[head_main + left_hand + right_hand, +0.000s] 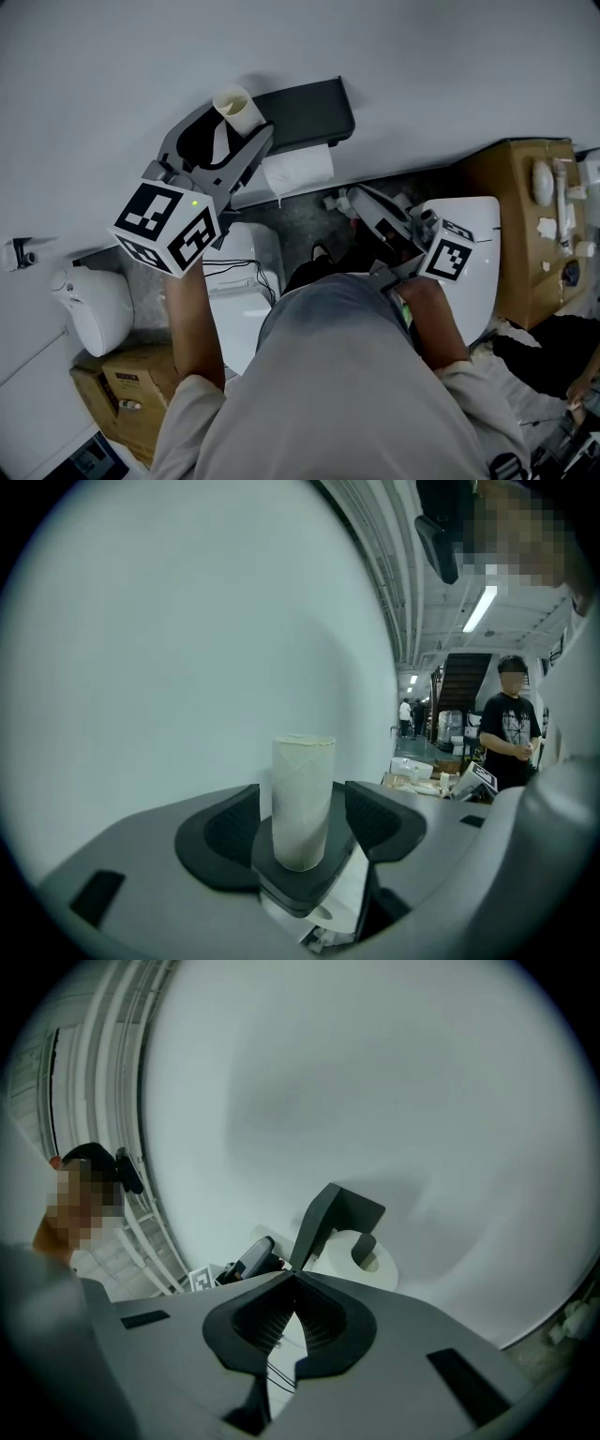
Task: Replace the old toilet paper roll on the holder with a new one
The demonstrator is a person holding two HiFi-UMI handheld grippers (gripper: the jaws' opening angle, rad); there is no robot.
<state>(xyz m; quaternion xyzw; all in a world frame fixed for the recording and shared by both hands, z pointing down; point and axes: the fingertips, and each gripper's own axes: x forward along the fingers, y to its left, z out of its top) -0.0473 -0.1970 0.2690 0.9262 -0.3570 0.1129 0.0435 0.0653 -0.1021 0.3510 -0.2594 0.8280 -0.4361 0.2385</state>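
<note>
An empty cardboard tube [236, 108] stands upright on the left end of the black wall holder [309, 108]. My left gripper [234, 133] is open around the tube. In the left gripper view the tube [302, 802] stands between the two pads [230, 829], with a small gap on each side. A white paper roll [298, 169] hangs under the holder's shelf, a sheet trailing down. My right gripper [358, 202] is shut and empty, lower and to the right of the holder. In the right gripper view the holder [339, 1215] and the roll [367, 1260] lie beyond the closed jaws.
A white toilet [239, 291] sits below the holder, another white fixture [469, 272] to the right. A cardboard box [520, 225] with small items stands far right, more boxes [131, 384] lower left. A person [511, 728] stands in the background.
</note>
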